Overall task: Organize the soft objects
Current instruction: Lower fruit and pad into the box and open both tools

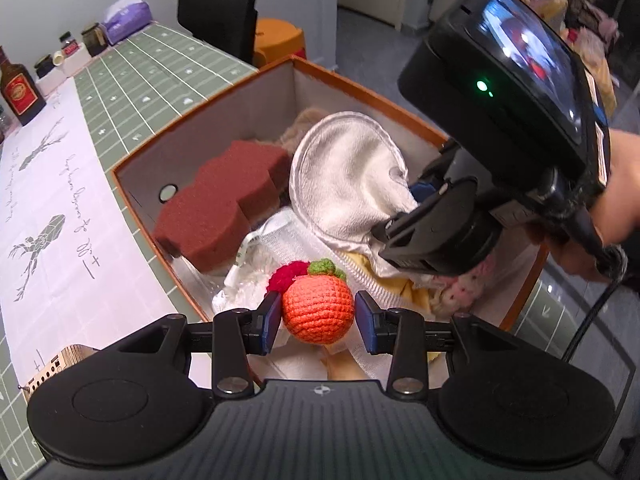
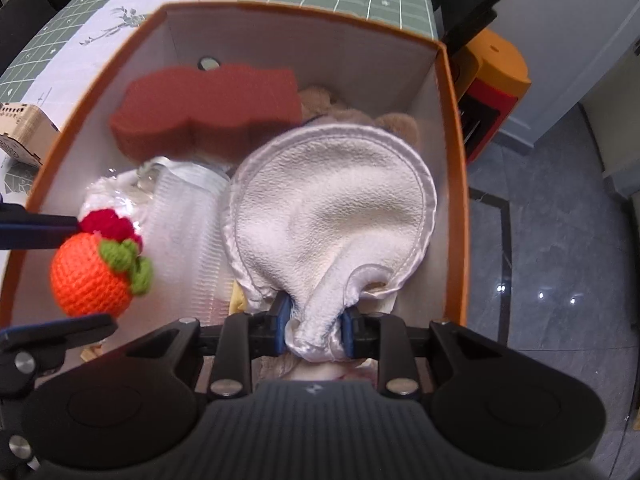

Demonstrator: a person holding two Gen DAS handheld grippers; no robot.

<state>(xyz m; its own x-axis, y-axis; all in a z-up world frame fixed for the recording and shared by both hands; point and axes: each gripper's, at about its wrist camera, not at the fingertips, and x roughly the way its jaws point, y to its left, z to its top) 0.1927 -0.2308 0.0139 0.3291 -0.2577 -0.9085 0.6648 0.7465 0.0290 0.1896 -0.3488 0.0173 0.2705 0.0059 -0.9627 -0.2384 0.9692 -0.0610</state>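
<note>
An orange-rimmed box [image 1: 224, 92] [image 2: 452, 128] holds soft things: a dark red sponge [image 1: 224, 204] [image 2: 204, 112], a white mesh cloth [image 2: 184, 224], a brown plush toy [image 2: 320, 102]. My left gripper [image 1: 318, 316] sits around an orange crocheted fruit [image 1: 318, 308] [image 2: 90, 276] over the box's near side; its blue pads touch or nearly touch the fruit. My right gripper [image 2: 316, 330] is shut on a round white cloth pad [image 2: 336, 208] [image 1: 348, 176], bunched between its fingers above the box.
The box stands on a green grid mat [image 1: 160, 68] with a white printed sheet [image 1: 48, 208]. Bottles and jars [image 1: 20, 88] line the far edge. A black chair [image 1: 218, 12] and an orange stool [image 1: 278, 40] stand behind. A small wooden box [image 2: 16, 132] lies beside the box.
</note>
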